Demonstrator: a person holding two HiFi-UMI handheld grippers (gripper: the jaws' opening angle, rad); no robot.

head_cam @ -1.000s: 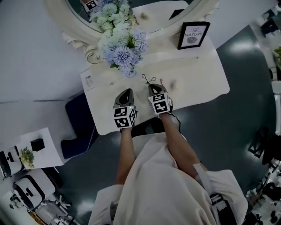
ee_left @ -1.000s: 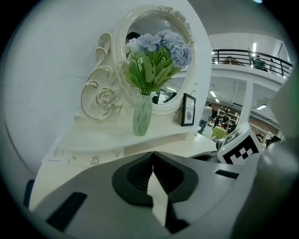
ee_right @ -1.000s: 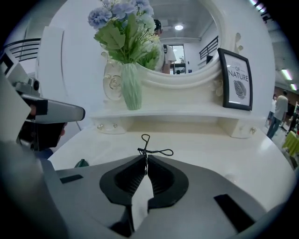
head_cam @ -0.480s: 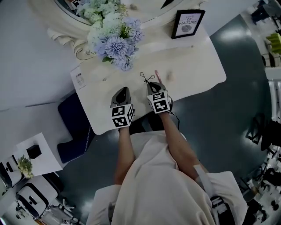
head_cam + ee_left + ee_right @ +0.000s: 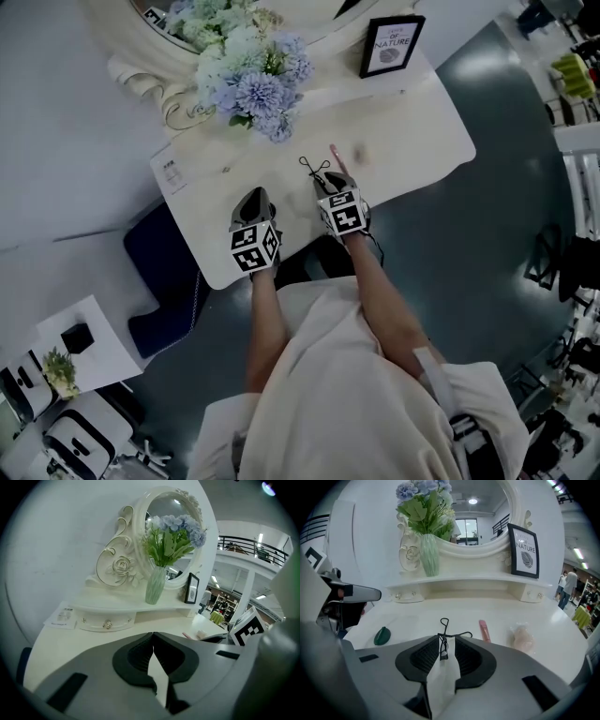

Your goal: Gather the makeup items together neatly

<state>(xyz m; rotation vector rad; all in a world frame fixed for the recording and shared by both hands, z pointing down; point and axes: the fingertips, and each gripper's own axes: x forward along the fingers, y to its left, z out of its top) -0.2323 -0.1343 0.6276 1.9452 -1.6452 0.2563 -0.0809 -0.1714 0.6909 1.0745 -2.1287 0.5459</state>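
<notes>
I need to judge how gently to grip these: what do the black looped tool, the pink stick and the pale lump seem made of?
Black looped tool: probably thin metal with a dark coating, judging by its slim, stiff loops. Pink stick: likely smooth plastic, slightly glossy. Pale lump: perhaps soft sponge in clear film, given its shiny wrinkles; hard to confirm.

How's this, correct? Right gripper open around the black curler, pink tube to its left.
Not quite: the right gripper view shows the pink tube right of the black curler. The right gripper has just been opening its jaws, curler between them.
</notes>
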